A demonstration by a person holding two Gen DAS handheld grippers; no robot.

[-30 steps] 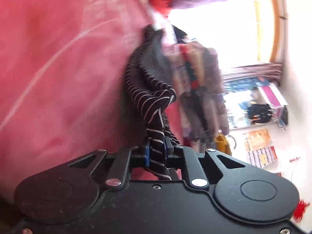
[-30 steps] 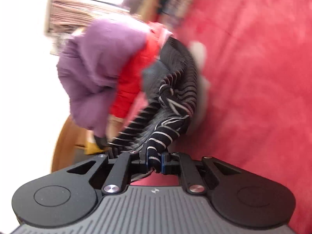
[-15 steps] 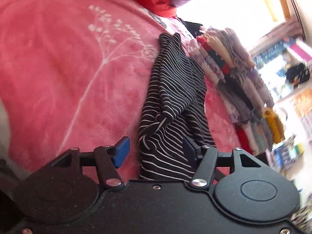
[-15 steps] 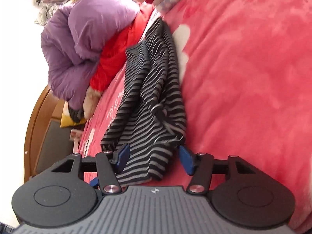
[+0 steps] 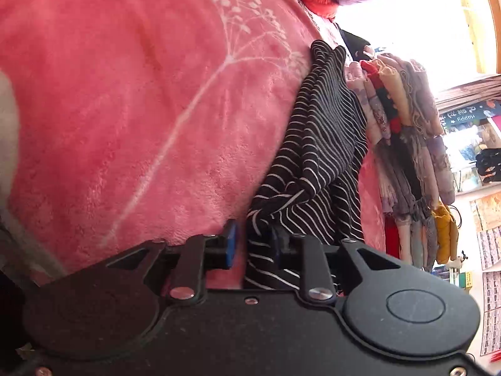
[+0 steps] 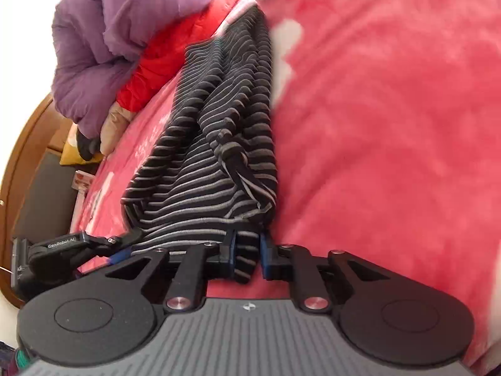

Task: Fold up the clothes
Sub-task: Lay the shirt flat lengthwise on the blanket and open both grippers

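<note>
Left tool (image 5: 253, 244) jaws just closing, gap remains; right tool (image 6: 247, 252) clamping.

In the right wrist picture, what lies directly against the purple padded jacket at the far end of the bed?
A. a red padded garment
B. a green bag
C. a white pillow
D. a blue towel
A: under the purple jacket a red padded garment touches it, beside the far end of the striped garment on the pink blanket.
</note>
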